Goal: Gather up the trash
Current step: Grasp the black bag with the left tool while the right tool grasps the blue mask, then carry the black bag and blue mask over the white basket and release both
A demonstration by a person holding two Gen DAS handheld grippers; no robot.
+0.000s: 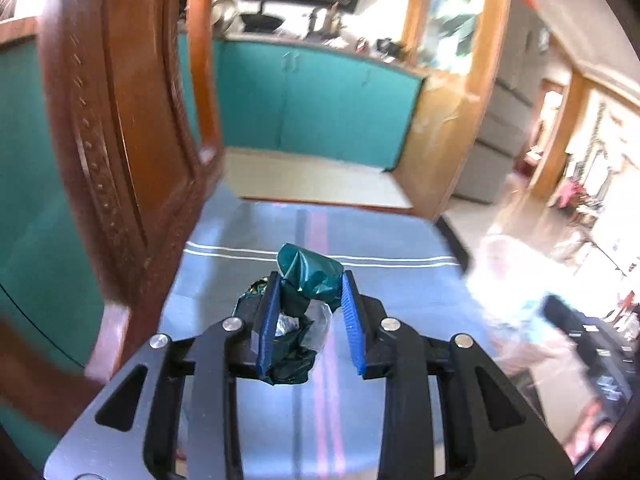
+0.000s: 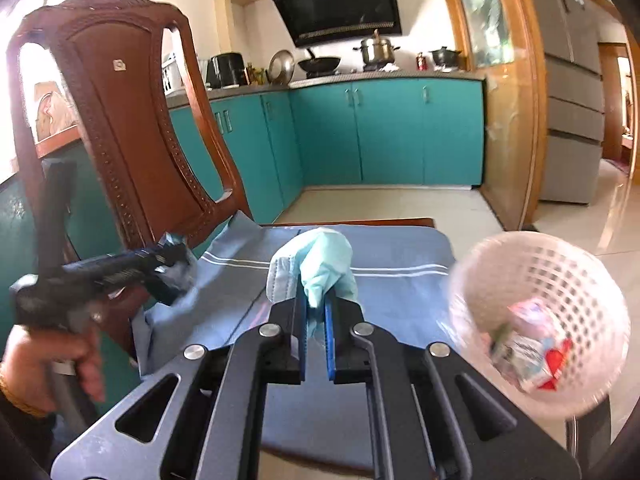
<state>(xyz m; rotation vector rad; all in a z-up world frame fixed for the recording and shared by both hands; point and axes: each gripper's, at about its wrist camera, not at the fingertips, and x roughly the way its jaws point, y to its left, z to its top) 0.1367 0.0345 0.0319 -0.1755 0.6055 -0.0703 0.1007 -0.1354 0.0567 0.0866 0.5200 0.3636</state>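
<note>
The left hand-held gripper (image 1: 308,280) is closing its blue pads around a crumpled dark green wrapper (image 1: 310,274), which is hanging above the blue striped cloth (image 1: 400,280) covering the chair seat. Only the pad tips appear to be pressing on the wrapper, though the view is blurred here, so the bundle may be slipping free and dropping back onto the cloth. A clear film scrap (image 1: 320,320) is trailing below it and could be shedding separately.

The right hand-held gripper (image 2: 316,308) is clamped nearly shut on a pale blue face mask (image 2: 320,264), held just above the cloth near the seat's front edge. The mask is bulging above the jaws; a loose fold could be snagging on the cloth.

The white perforated basket (image 2: 560,280) is standing off the seat's right edge, already holding a printed carton (image 2: 532,352). A release made too early would be landing trash on the floor.

The carton's print and the range hood's (image 2: 340,4) lettering are too blurred to read.
</note>
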